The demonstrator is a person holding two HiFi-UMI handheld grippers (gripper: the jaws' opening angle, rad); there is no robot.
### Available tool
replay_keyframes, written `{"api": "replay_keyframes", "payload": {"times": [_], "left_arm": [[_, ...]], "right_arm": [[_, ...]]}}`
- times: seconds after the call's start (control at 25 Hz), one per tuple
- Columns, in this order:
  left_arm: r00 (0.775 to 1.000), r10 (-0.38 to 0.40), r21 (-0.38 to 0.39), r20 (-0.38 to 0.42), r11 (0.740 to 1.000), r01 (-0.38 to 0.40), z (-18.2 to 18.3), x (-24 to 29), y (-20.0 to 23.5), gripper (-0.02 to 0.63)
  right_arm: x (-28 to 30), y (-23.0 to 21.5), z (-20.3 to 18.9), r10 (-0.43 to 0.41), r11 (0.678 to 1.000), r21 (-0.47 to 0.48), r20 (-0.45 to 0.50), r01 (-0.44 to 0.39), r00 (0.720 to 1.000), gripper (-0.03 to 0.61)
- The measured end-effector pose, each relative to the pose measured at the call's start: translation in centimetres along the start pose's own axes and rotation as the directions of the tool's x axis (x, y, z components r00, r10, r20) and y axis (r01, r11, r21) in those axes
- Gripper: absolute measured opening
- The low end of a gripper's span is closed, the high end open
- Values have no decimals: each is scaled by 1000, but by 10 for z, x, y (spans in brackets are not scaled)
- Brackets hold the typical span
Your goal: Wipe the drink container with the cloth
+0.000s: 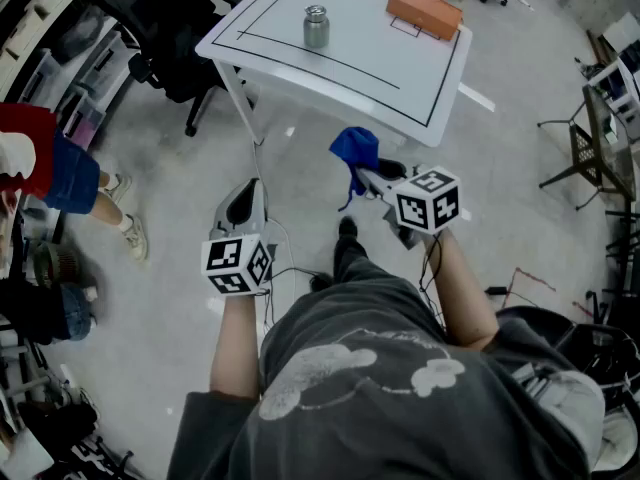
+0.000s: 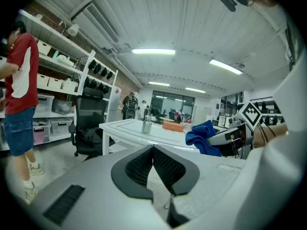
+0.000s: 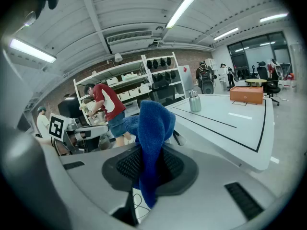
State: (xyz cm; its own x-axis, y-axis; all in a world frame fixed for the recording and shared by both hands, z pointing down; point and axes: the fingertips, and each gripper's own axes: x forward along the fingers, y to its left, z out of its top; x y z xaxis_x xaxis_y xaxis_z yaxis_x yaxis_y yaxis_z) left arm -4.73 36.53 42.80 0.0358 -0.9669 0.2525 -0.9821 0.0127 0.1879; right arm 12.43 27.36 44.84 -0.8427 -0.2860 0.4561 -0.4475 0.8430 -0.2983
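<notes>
We held the cloth (image 1: 355,151) clamped in our right tool (image 1: 370,176), ready for wiping the drink container (image 1: 316,26) on the tabletop (image 1: 380,78) (our left tool (image 1: 243,200) was closed, empty).

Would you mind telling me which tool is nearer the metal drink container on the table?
Right. The right tool, gripping the blue cloth, hovers just short of the table holding the drink container; the left tool is further back.

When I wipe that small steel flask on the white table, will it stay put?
Probably not: the small silver metal flask stands free on the smooth white table, so it may slide. Upright and narrow, it might also tip under a sideways push.
</notes>
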Motion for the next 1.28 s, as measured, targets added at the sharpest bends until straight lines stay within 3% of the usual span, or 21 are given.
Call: {"api": "replay_keyframes", "payload": {"times": [0.64,0.84,1.28], "left_arm": [[1000,15,-25,-26,1000,-16,-16,-10,13,3],[999,6,-28,-37,1000,-7,-12,19,21,3],[997,36,-14,-66,999,-37,30,136,78,3]], "right_arm": [[-2,9,-3,31,999,38,33,-32,999,64],[17,-21,6,9,998,60,28,-11,1000,64],[106,-120,84,33,996,82,15,-35,999,67]]}}
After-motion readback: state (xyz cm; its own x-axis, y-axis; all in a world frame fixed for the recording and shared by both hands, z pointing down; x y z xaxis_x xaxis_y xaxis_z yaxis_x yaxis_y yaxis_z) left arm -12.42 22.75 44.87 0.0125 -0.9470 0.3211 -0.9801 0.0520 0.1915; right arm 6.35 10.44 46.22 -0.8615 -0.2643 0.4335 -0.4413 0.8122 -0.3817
